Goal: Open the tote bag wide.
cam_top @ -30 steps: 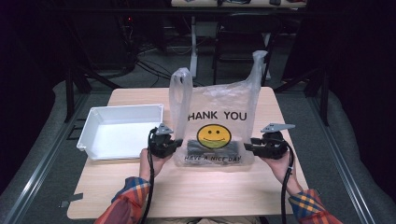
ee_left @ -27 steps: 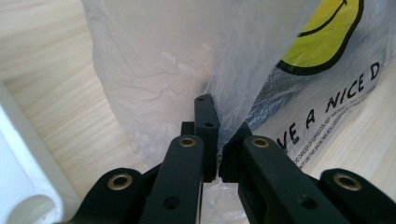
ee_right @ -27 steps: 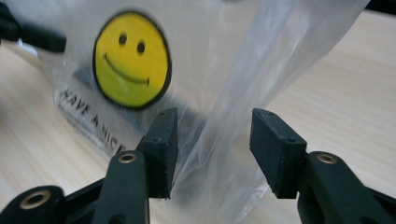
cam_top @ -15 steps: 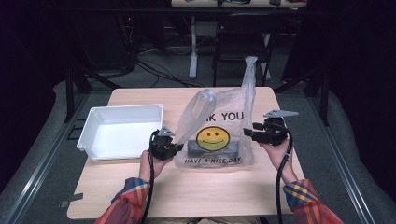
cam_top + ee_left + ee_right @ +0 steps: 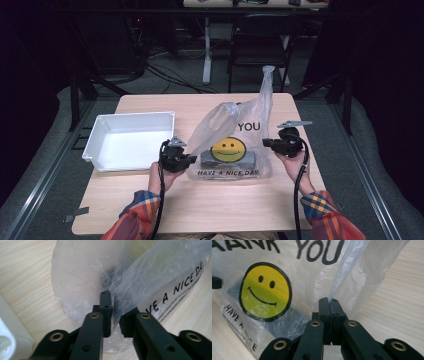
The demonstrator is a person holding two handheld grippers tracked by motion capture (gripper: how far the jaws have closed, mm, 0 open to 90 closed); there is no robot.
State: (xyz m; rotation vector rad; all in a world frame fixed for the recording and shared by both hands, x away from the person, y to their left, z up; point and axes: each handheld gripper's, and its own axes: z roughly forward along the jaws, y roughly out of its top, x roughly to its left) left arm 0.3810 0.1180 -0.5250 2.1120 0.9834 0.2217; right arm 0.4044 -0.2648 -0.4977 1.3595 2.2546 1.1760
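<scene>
The right gripper (image 5: 329, 301) has just closed and pinches a bag (image 5: 235, 135) fold; the left gripper's (image 5: 113, 296) jaws have just been parting, film between them. One table (image 5: 150, 205), one white tray (image 5: 95, 140), one bag lying mid-table: thin, soft, slippery, probably light, weighted by one dark block (image 5: 207, 161). Handles look the best hold.

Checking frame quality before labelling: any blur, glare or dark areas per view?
High view: table evenly lit, surroundings nearly black, picture soft. Left gripper view: black jaws sharp, plastic bag washed out and hazy toward the top. Right gripper view: bag print crisp, near jaws slightly soft, no hard shadows.
</scene>
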